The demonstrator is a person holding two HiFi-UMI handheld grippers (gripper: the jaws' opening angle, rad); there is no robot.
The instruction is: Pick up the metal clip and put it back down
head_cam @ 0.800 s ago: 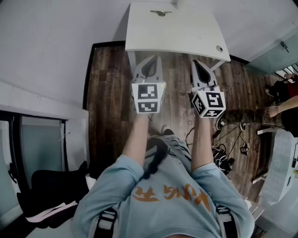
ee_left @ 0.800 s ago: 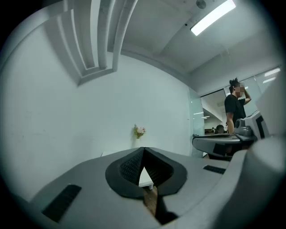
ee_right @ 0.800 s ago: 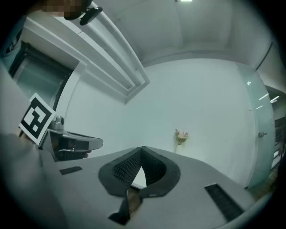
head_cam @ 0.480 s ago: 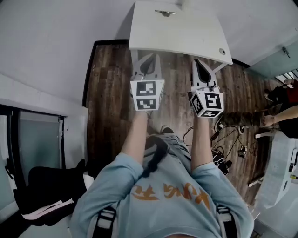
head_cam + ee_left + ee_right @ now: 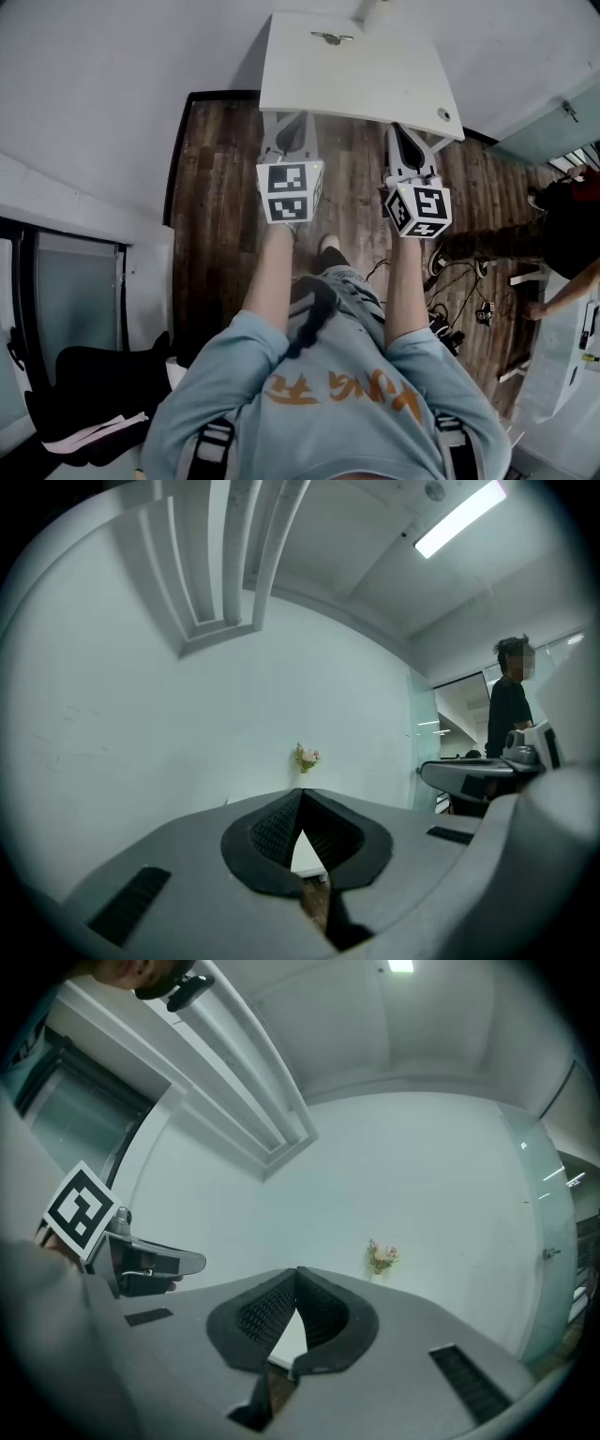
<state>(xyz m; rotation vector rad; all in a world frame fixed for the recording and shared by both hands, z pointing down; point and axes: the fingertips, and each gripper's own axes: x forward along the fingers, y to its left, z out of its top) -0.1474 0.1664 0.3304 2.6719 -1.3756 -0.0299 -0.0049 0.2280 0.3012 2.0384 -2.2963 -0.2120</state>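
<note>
Left hand-held gripper [image 5: 301, 797] closed, empty | right hand-held gripper [image 5: 297, 1275] closed, empty | head view alone: metal clip [image 5: 332, 37] on table [image 5: 375, 80]

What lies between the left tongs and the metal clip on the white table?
Nothing but bare white tabletop: the head view shows the metal clip near the far edge and the left tongs at the near edge.

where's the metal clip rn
Head view, top centre: the metal clip lies on the white table near its far edge, beyond the left tongs and right tongs.
</note>
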